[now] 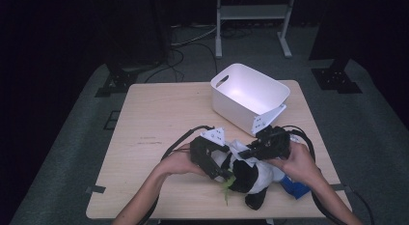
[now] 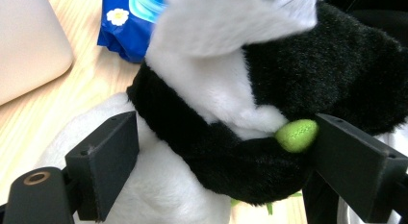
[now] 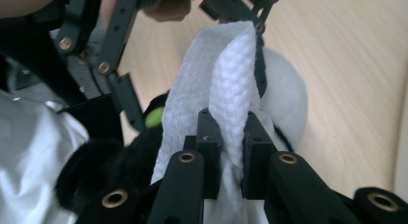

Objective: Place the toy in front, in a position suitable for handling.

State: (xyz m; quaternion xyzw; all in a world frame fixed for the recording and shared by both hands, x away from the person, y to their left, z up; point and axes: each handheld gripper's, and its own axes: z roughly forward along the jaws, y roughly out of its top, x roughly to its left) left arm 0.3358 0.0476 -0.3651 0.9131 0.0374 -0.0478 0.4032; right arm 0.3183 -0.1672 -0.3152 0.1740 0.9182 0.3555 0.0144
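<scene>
Wooden table (image 1: 154,119): one panda (image 1: 251,179) between wide left claw (image 1: 217,169); right claw (image 3: 230,137) pinches one wipe (image 3: 226,89) (white).

- Your plush panda (image 2: 226,113) is soft, matt pile in black and white, with a small green felt-like leaf (image 2: 297,135) that looks finely grainy.
- The white wipe (image 3: 226,94) you're pinching is thin non-woven cloth with a dimpled, embossed weave.
- The fingers (image 3: 209,142) are matt black plastic, with brass-coloured metal rivets at the joints.
- The worktop (image 1: 159,114) is pale wood-grain laminate, smooth with a low sheen.
- The white bin (image 1: 248,97) is smooth plastic, slightly glossy.
- The blue wipe packet (image 2: 130,22) is glossy printed film.
</scene>
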